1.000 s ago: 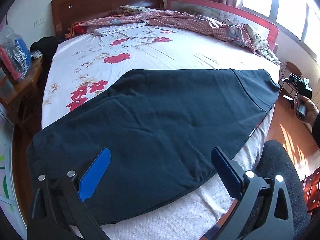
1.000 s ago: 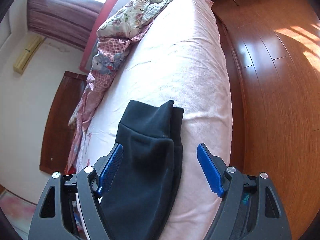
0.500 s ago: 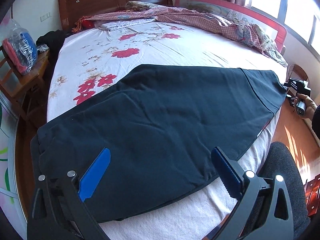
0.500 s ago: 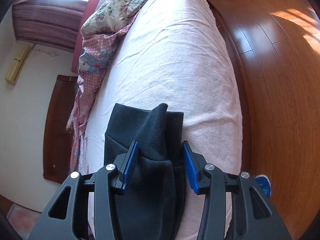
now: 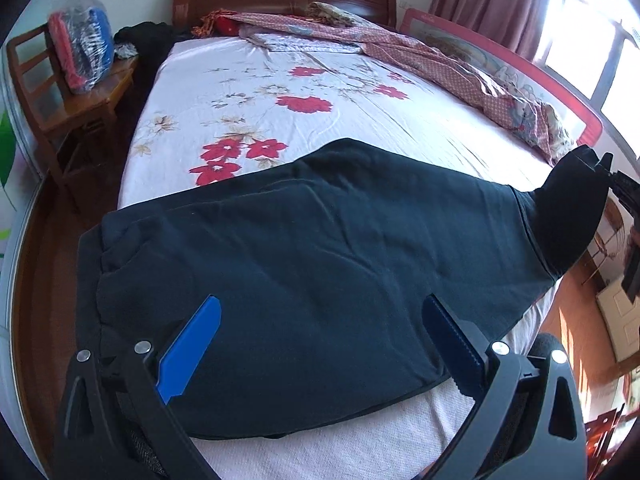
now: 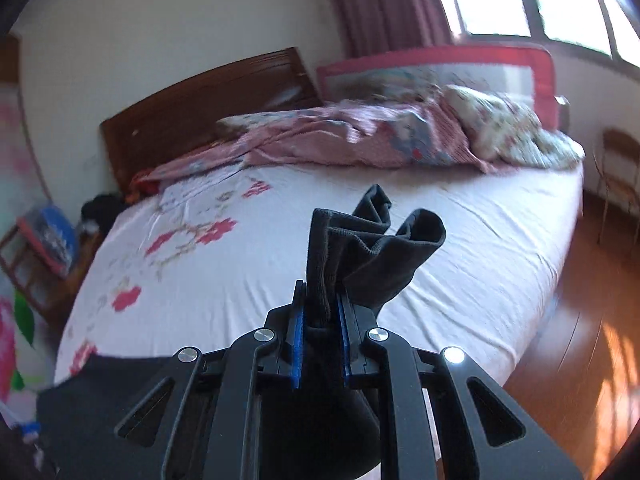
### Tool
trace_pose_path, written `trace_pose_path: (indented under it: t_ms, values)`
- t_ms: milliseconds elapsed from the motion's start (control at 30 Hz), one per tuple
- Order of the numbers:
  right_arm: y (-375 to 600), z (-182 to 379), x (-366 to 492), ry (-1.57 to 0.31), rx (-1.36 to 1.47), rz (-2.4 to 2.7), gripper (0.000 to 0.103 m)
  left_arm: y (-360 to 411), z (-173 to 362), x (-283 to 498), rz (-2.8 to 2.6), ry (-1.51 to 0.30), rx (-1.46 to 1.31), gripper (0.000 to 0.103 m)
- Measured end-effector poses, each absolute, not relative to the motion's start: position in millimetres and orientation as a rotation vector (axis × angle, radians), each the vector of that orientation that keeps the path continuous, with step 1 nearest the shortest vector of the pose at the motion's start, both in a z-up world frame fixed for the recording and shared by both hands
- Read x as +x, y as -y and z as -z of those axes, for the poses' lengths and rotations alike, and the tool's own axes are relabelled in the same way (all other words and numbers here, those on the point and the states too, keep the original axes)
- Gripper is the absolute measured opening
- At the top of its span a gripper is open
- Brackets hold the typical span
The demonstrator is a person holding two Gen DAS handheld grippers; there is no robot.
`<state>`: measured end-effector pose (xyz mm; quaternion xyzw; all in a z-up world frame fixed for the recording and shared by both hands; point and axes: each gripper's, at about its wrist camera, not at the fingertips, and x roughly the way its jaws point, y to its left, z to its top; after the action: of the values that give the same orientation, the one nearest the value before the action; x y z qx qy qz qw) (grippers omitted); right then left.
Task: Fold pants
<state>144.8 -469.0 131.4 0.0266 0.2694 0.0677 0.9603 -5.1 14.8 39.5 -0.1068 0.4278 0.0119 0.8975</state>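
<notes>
Dark navy pants (image 5: 320,240) lie spread across the near part of the flowered bed sheet (image 5: 320,80). My left gripper (image 5: 320,300) hovers open over the wide waist end, with nothing between its blue fingers. At the far right the leg cuff (image 5: 572,216) is raised off the mattress by my right gripper (image 5: 604,172). In the right wrist view the right gripper (image 6: 322,292) is closing its jaws, and the blue pads press on the bunched cuff (image 6: 372,248). The rest of the pants (image 6: 100,384) trail down to the lower left.
A crumpled pink blanket (image 5: 440,52) and pillow lie along the far side by a red bed rail (image 5: 500,76). A wooden chair (image 5: 72,112) holding a plastic bag (image 5: 80,48) stands left of the bed. Wood floor (image 6: 580,360) lies to the right. A person's knee (image 5: 548,352) is near.
The right gripper went from open around the cuff to shut on it, then rolled upright and lifted the cuff off the bed. The left gripper shifted a little and stayed open.
</notes>
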Motion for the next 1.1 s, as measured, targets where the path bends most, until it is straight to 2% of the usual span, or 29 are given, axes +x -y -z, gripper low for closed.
trace_pose_path:
  t_ms: [133, 300, 367, 533, 600, 633, 700, 767, 933, 1100]
  values:
    - [356.8, -99.2, 105.3, -0.582, -0.217, -0.272, 0.013, -42.8, -33.7, -8.9, -0.076, -0.881, -0.312, 0.101]
    - [253.5, 6.5, 70.4, -0.698, -0.582, -0.373, 0.013, -70.6, -25.6, -16.6, -0.113, -0.877, -0.418, 0.101]
    - [243.7, 24.0, 62.5, -0.683, -0.671, -0.35, 0.013, -78.6, -22.5, -19.5, -0.128, -0.878, -0.447, 0.101]
    - [242.4, -20.2, 52.7, -0.589, -0.656, -0.346, 0.013, -93.8, -11.0, -19.4, -0.143, -0.889, -0.534, 0.101]
    - [232.4, -14.1, 53.1, -0.638, -0.705, -0.386, 0.013, -94.5, -5.1, -14.9, -0.144, -0.904, -0.547, 0.101]
    - [227.2, -3.1, 54.4, -0.697, -0.73, -0.418, 0.016, -93.7, -3.7, -14.7, -0.141, -0.911, -0.545, 0.101]
    - [222.0, 11.6, 48.7, -0.786, -0.747, -0.508, 0.034, -92.7, -2.7, -15.5, -0.136, -0.916, -0.538, 0.101]
    - [220.8, 5.4, 36.3, -0.78, -0.746, -0.532, 0.04, -94.0, -2.8, -16.1, -0.132, -0.912, -0.541, 0.101]
    - [281.3, -62.0, 58.1, -0.75, -0.323, -0.512, 0.04, -98.5, 0.3, -18.2, -0.139, -0.917, -0.567, 0.101]
    - [355.0, -61.2, 124.3, -0.738, -0.191, -0.202, 0.04, -97.6, -2.2, -20.8, -0.145, -0.911, -0.557, 0.101]
